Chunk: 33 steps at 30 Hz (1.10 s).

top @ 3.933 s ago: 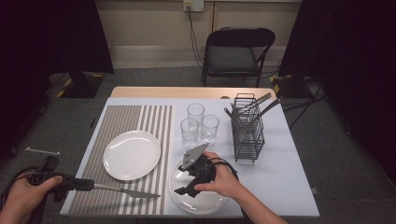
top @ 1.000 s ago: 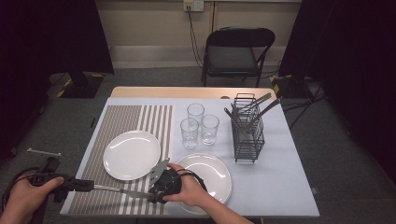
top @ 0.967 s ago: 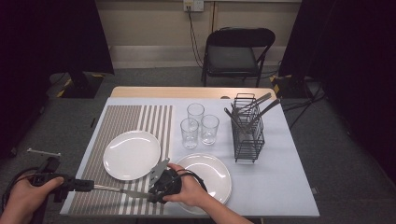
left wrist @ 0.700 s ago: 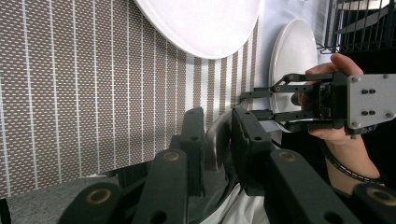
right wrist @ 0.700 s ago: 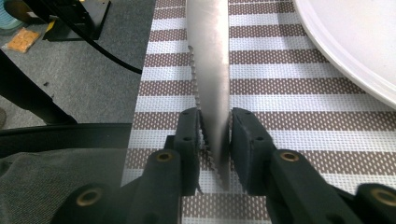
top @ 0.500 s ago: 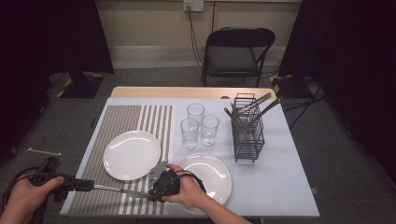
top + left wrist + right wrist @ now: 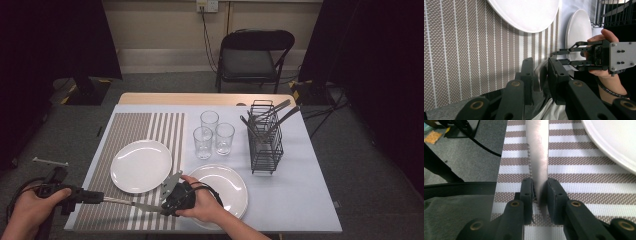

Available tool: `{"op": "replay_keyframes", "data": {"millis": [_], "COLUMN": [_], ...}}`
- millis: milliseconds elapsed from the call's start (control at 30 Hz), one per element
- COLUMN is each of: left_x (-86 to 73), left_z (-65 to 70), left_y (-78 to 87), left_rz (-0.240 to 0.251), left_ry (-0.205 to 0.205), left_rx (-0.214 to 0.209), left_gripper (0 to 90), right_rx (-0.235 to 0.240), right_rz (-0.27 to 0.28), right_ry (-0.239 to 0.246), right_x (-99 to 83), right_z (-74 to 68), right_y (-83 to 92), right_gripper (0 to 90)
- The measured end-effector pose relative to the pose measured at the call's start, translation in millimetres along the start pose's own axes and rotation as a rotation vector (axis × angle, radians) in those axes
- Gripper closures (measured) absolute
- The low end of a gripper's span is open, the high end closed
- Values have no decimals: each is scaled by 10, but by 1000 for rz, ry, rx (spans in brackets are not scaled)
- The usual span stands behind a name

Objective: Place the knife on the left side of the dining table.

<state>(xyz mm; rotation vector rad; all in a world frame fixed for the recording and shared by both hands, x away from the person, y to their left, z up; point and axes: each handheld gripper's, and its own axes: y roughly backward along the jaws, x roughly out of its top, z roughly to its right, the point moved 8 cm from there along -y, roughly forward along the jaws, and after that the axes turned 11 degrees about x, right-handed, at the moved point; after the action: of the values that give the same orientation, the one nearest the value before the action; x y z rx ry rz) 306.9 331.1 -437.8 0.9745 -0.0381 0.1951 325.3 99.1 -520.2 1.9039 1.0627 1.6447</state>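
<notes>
- My left gripper [image 7: 102, 198] sits off the table's near left corner, its black jaws clamped on the smooth, rounded metal handle of the knife [image 7: 131, 203]; in the left gripper view the handle [image 7: 539, 75] is pinched tight between the pads.
- The knife lies level along the table's near edge over the striped placemat [image 7: 135, 135], spanning from one gripper to the other.
- The placemat is a woven weave of brown and white stripes and covers the left part of the table [image 7: 310, 200], which has a pale blue-grey top and a wooden strip showing at its far edge.
- A plain round white plate [image 7: 141, 165] rests on the placemat, glossy and shallow.
- My right gripper [image 7: 162, 206] comes in near the middle of the near edge; its jaws have just been closing and now press on the knife's flat, shiny, serrated blade [image 7: 538, 152], one pad on each face.
- A second white plate [image 7: 227, 187] lies just right of my right hand [image 7: 202, 205], partly under it.
- Three clear drinking glasses [image 7: 210, 134] stand close together at the table's centre.
- A black wire cutlery rack [image 7: 265, 142] stands towards the right side, with metal utensils leaning out of its top.
- Beyond the far edge: a black folding chair [image 7: 252, 55], grey carpet, a pale wall with a socket and cables, dark curtains on both sides.
</notes>
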Motion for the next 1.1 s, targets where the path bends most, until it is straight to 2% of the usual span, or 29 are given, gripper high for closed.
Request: {"op": "replay_keyframes", "data": {"millis": [33,100,200,233,300,367,400,433,467,500,633,833,1000,1033,1100], "left_x": [1,10,2,-1,-5,-6,2,5,9,3,8,9,9,15,20], "left_z": [-1,28,-2,9,4,-8,7,4,-21,-10,-12,-20,-34,-22,-14], "left_y": [-10,-26,-25,-27,-31,-31,-40,-42,-43,-46,-49,-53,-58,-61,-61], "left_rz": [0,3,-8,-10,-12,-14,-5,-3,-1,-7,1,-2,-8,-2,-2], "left_ry": [-7,26,-8,7,3,-7,17,16,-14,1,1,0,-22,-8,-6], "left_rx": [4,12,18,18,22,27,30,32,36,31,34,38,48,47,46], "left_gripper": [756,755,752,750,746,746,744,742,742,740,738,735,729,729,728], "right_rx": [-1,-2,6,7,16,15,14,9,1,-6,-23,-27,-27,-26,-25], "right_rz": [-4,-7,19,15,15,14,14,12,11,9,4,10,9,12,18], "right_ry": [-4,-5,-20,-27,-35,-42,-46,-39,-28,-26,-17,-16,-20,-22,-27], "right_x": [-9,-24,-24,-31,-34,-36,-36,-37,-36,-37,-43,-42,-43,-44,-44], "right_z": [0,4,9,11,12,13,14,15,19,17,15,20,20,20,19], "right_y": [3,-1,-2,-5,-14,-11,-11,-12,-14,-14,-12,-13,-13,-13,-14], "right_gripper": [764,757,728,690,661,676,682,692,703,714,752,753,753,752,753]}}
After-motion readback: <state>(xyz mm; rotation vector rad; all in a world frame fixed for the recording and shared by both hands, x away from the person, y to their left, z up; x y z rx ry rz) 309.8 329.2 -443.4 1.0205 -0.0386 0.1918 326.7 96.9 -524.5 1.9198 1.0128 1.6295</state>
